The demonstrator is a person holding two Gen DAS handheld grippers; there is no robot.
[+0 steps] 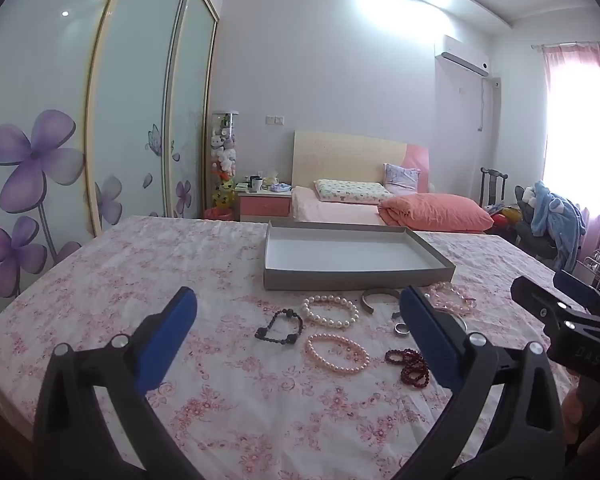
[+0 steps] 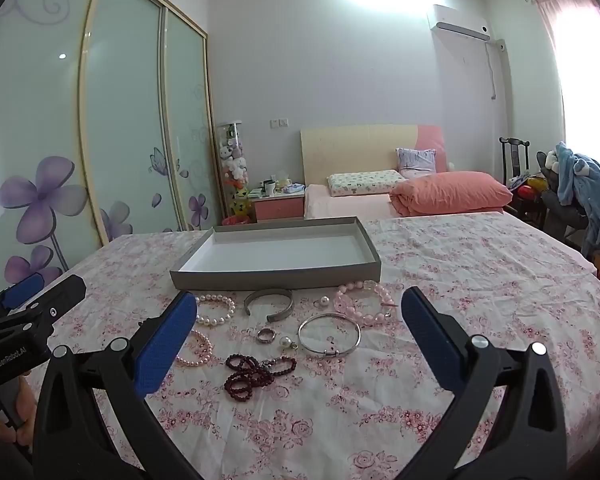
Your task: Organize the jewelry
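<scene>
Jewelry lot on floral-cloth counter (image 2: 460, 280), beside gray tray (image 2: 276, 280).
Left claw (image 1: 300, 328) and right claw (image 2: 300, 328) both spread wide, gripping nothing; pearl bracelet (image 1: 331, 311), dark red beads (image 2: 256, 372), silver bangle (image 2: 329, 334) lie loose before tray.

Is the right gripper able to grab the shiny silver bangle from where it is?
Probably yes. The right gripper is open, and the silver bangle lies flat on the flowery cloth right ahead between its fingers. Nothing covers it; only a small pearl pendant sits close beside it.
</scene>
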